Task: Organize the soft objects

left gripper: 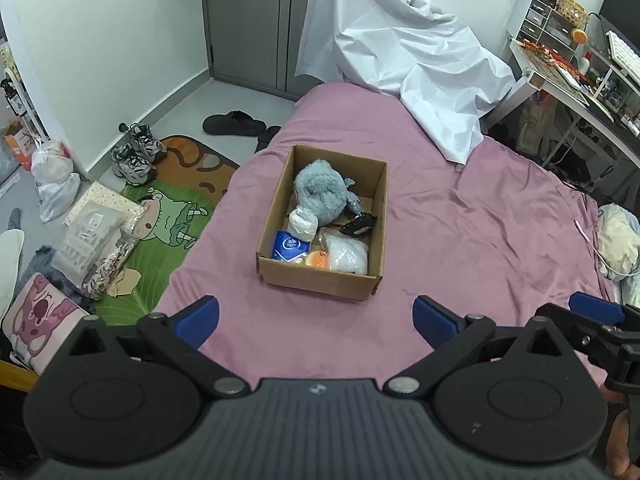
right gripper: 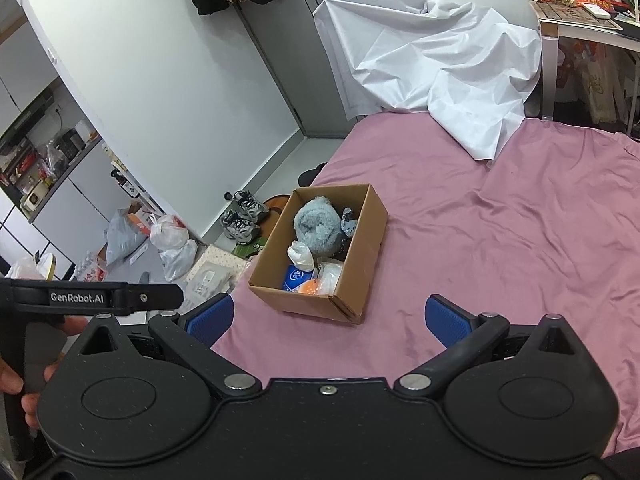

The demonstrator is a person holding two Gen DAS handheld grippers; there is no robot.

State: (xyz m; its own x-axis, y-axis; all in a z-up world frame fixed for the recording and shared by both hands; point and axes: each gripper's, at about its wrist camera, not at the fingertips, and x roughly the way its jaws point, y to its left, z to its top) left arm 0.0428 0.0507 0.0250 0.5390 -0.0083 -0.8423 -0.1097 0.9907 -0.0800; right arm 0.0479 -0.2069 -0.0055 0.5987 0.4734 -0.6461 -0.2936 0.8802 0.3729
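- Left gripper (left gripper: pixel 316 318): held above the pink bedsheet (left gripper: pixel 460 240) and pitched steeply downward; its two blue pads stand spread wide, with only bare sheet between them. No earlier view is available, so only the spread state is recorded.
- Right gripper (right gripper: pixel 329 320): also tilted down over the sheet, though less steeply; its blue pads are likewise set far apart and pinch nothing.
- Hands: in the right wrist view a hand (right gripper: pixel 24 384) wraps the black handle of the left tool at the far left edge — fingers curled round the grip. In the left wrist view the right tool's blue pad enters at the right edge, so the two tools sit side by side, close together.
- Cardboard box (left gripper: pixel 320 280): open-topped, resting on the sheet ahead of both grippers, well apart from the pads; roughly centred beyond the left gripper's gap, and beyond the left pad of the right gripper.
- Box contents — the soft objects: a grey plush toy (left gripper: pixel 320 192) at the far end; a white bundle (left gripper: pixel 303 222) just nearer; a blue packet (left gripper: pixel 290 250), an orange ball (left gripper: pixel 318 259) and a clear bag of white filling (left gripper: pixel 347 256) along the near wall; a small dark item (left gripper: pixel 359 225) by the right wall.
- White sheet (left gripper: pixel 400 40): draped over the far end of the bed, beyond the box.
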